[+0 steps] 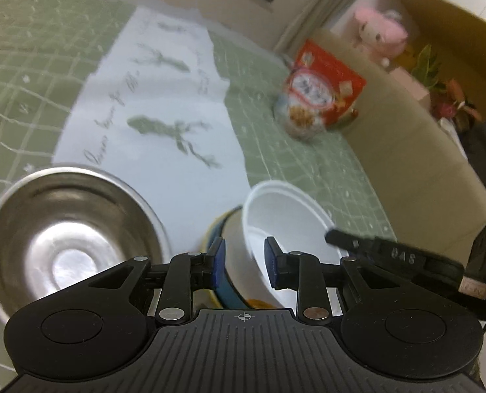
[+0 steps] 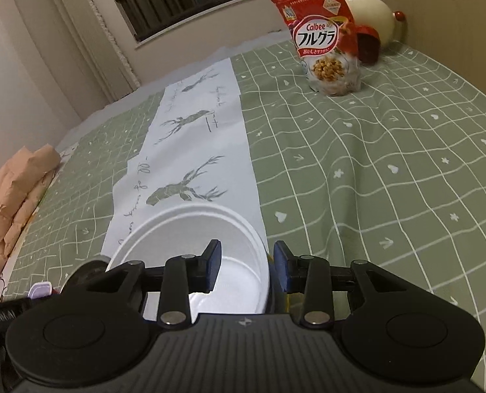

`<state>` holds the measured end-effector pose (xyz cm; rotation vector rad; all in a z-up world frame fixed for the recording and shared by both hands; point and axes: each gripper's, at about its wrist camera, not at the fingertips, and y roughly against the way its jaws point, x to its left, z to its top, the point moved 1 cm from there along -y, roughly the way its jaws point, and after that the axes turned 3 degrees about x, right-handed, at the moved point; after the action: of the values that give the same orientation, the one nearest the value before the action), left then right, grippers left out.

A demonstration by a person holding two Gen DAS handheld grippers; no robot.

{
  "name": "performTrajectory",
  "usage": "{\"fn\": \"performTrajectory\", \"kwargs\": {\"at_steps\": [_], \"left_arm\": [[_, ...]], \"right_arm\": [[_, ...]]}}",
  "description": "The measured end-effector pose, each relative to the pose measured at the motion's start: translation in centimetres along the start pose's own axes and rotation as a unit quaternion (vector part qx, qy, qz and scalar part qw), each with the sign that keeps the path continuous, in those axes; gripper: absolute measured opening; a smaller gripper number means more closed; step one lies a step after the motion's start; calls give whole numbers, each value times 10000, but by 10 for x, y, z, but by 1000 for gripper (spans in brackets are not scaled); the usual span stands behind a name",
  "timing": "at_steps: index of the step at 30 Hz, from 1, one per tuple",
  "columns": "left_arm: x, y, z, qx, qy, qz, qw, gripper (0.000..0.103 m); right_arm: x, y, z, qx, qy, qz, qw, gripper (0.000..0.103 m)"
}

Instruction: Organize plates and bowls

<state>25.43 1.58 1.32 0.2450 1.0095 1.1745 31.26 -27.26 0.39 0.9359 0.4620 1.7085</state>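
The left black two-finger gripper with blue pads (image 1: pixel 244 263) tilts downward, its jaws narrowly parted with a rim between the pads; whether they press is unclear. The right black two-finger gripper with blue pads (image 2: pixel 246 270) also slants downward; its jaws straddle a rim, nearly closed.

Cereal bag (image 2: pixel 328 37), deer-print paper (image 2: pixel 193 150), checked tablecloth (image 2: pixel 373 163)

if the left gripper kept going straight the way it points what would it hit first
Most likely the white bowl: its near wall already sits between the left gripper jaws, with the blue-rimmed bowl under it. Depth is hard to judge in this blurred fisheye view.
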Motion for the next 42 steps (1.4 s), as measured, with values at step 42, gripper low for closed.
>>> {"fn": "performTrajectory", "kwargs": {"at_steps": [42], "left_arm": [[150, 47, -37, -157, 707, 1385, 9877, 34]], "right_arm": [[160, -61, -133, 548, 89, 89, 9984, 59]]}}
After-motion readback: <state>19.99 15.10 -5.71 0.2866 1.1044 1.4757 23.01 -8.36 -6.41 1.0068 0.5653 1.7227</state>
